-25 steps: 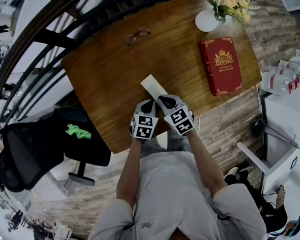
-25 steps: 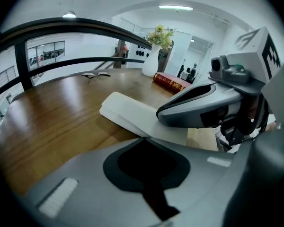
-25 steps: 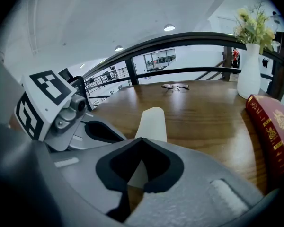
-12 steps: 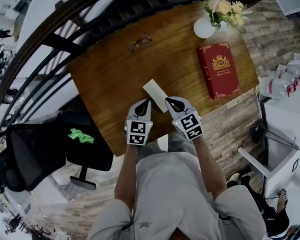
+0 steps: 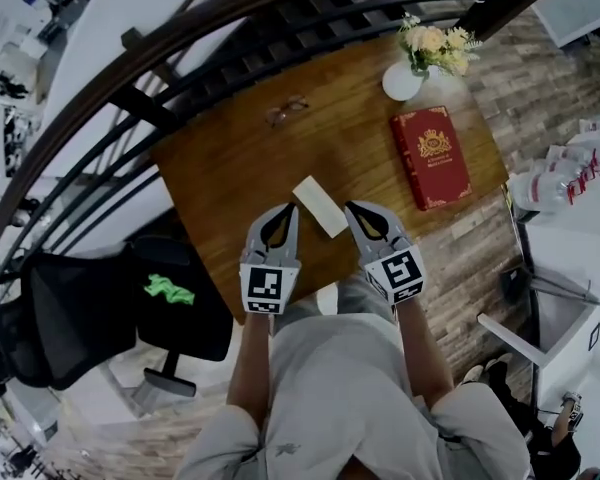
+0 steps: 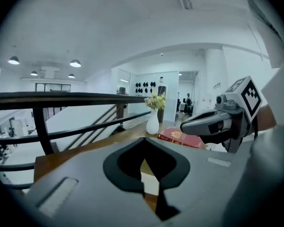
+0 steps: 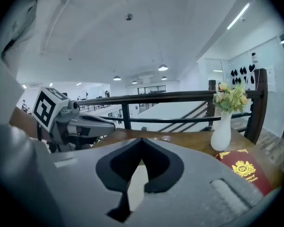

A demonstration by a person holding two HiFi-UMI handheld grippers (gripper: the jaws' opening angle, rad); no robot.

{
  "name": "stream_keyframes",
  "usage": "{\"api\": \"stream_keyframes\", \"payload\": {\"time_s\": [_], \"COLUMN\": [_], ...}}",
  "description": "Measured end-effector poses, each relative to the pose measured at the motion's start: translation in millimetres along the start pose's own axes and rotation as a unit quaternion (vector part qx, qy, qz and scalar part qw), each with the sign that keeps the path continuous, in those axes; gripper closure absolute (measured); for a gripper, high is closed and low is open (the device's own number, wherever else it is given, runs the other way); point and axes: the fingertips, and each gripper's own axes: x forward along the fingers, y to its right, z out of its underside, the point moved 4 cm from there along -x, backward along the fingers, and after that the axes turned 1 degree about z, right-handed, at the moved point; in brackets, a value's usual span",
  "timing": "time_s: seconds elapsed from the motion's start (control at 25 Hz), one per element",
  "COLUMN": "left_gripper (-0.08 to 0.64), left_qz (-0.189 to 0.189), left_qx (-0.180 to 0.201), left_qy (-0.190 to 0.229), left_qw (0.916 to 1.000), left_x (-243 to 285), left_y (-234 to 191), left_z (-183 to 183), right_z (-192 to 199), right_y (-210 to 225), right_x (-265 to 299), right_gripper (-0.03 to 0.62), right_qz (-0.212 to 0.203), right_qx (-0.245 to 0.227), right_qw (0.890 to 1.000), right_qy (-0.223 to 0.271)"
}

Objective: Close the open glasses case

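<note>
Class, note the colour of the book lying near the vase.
The book is red with a gold crest, clearest in the head view.

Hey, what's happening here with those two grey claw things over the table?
A person stands at a brown wooden table, holding a grey two-jaw tool in each hand. The left gripper and right gripper flank a pale, flat rectangular glasses case, both with jaws together, gripping nothing. The case lies flat and looks closed from above. Thin-framed eyeglasses, a red hardcover book and a white vase of flowers sit farther back.
</note>
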Motion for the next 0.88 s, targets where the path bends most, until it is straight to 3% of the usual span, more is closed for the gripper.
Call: {"api": "stream_keyframes", "payload": {"time_s": [0.28,0.88], "left_gripper": [0.540,0.540], "left_qz": [-0.002,0.023], "left_qx": [0.014,0.021], "left_qy": [0.050,0.070], "left_qw": [0.9986,0.9970], "left_x": [-27.5,-39.1], "left_y": [-5.6,4.0], "left_z": [-36.8,-46.1], "right_z": [-29.0,-43.2], "right_y": [-11.9,-24.2], "right_x": [-17.9,-26.1], "right_gripper": [0.591,0.591], "right_qz": [0.021,0.039], "right_qx": [-0.012,-0.027], "right_qw": [0.999,0.997], "right_qy": [0.039,0.054]}}
